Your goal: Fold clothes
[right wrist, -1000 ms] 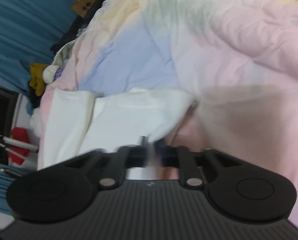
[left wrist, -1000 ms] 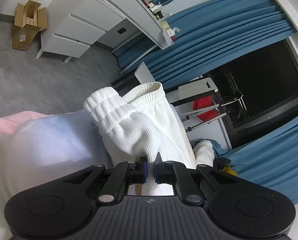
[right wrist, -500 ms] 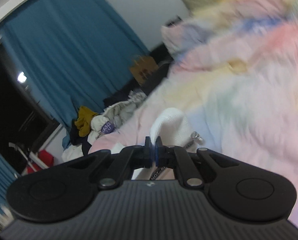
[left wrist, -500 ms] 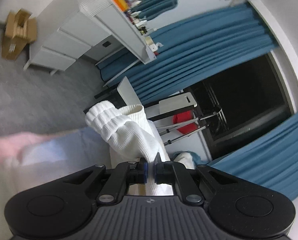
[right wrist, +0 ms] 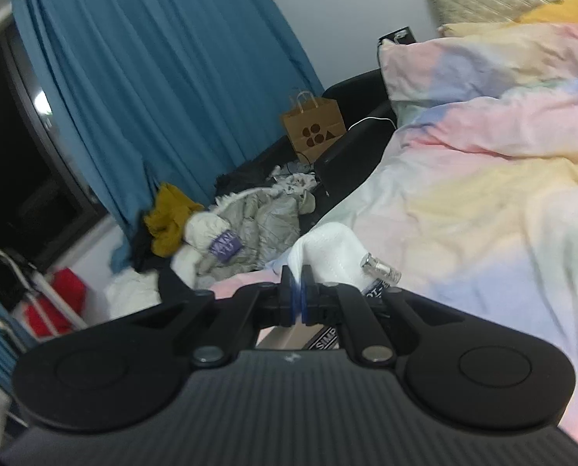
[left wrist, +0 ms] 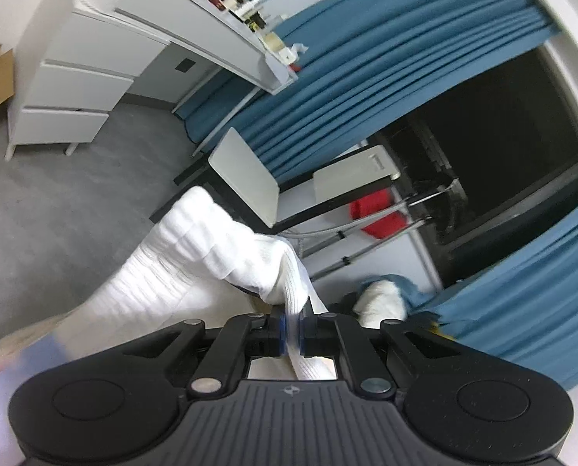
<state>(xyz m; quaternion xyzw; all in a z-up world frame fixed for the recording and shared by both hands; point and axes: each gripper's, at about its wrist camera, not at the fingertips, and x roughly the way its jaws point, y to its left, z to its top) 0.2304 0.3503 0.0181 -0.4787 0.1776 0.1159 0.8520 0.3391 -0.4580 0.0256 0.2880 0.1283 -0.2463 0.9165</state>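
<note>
Both grippers are clamped on the white garment (left wrist: pixel 195 272), which is lifted off the bed (right wrist: pixel 483 209). Left gripper (left wrist: pixel 292 330): jaws closed on a ribbed white edge, prob. a cuff or waistband, with fabric running back between the pads and bunching up in front. Right gripper (right wrist: pixel 299 303): jaws closed on a thin white fold of what looks like the same garment, held just above the bed's near edge.

Progress, as a judgement: early to mid. The piece is picked up at two points and hanging, not laid flat; no finished fold is visible in either view. Left to do: spread or align it over the bed, make the folds, set it down, then deal w/ the other clothes if they count, since a heap of laundry (right wrist: pixel 246 229) sits beside the bed, toward the blue curtain (right wrist: pixel 153 89).

Hard to make out:
- Garment type unclear; only bunched ribbed fabric shows, the rest hangs below both gripper bodies, out of view.
- Can't confirm how the cloth runs between the two grips.
- A small clear-and-metal item (right wrist: pixel 380 270) and a printed label by the right gripper, just over the bed edge: can't tell what they are or whether they're attached to the garment.
- Bed in left view is only a blurred strip at lower left.
</note>
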